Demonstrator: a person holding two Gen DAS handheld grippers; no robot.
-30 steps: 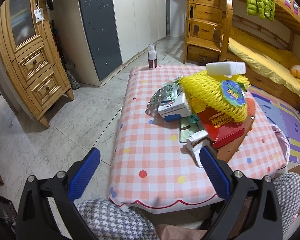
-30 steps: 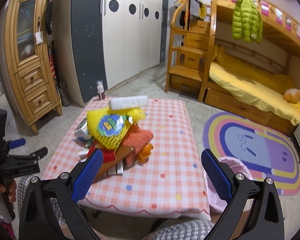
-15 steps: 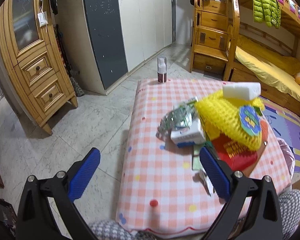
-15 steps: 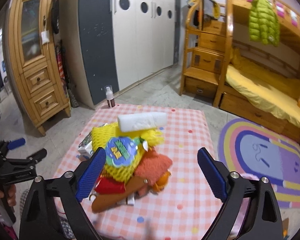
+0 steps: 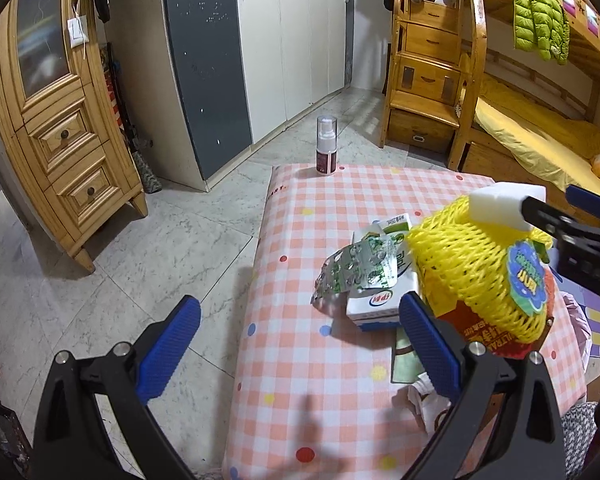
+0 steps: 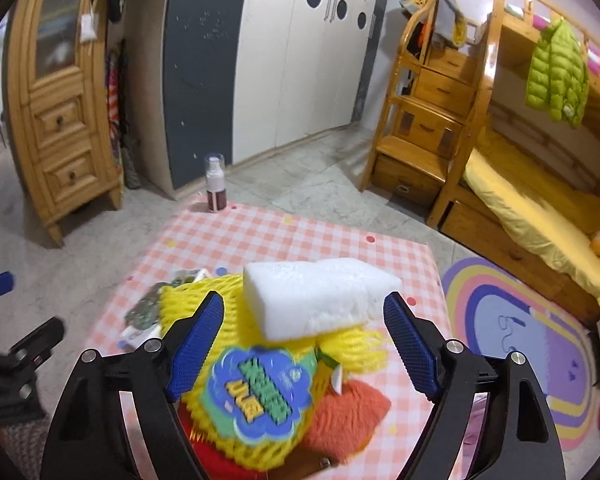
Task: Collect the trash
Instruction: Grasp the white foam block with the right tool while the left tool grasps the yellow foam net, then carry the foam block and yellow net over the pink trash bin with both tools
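A bunk bed (image 6: pixel 540 208) with yellow bedding fills the far right of the room, a green jacket (image 6: pixel 556 72) hung on its rail and wooden stair drawers (image 6: pixel 428 120) at its near end. White and grey wardrobes (image 5: pixel 260 40) line the far wall, and a wooden cabinet (image 5: pixel 56 128) stands at the left.

In the middle sits the checked table (image 5: pixel 300 360). A spray bottle (image 5: pixel 326 151) stands upright at its far left corner, well apart from everything else.

The trash is heaped on the table's near right part. Biggest is the yellow net (image 5: pixel 472 280) with a blue and green label, lying over a red packet (image 5: pixel 484 334). A white foam block (image 6: pixel 312 296) rests on top of the net. Just left of the net lie a small carton (image 5: pixel 380 300) and a crumpled foil sheet (image 5: pixel 356 276), touching each other. An orange furry thing (image 6: pixel 348 412) lies right of the net.

The right tongs (image 6: pixel 304 340) hang over the heap, spread wide, with the foam block and net between the blue pads but nothing pinched. The left tongs (image 5: pixel 300 344) are wide apart and empty, the left pad over the floor, the right pad in front of the carton and packet.
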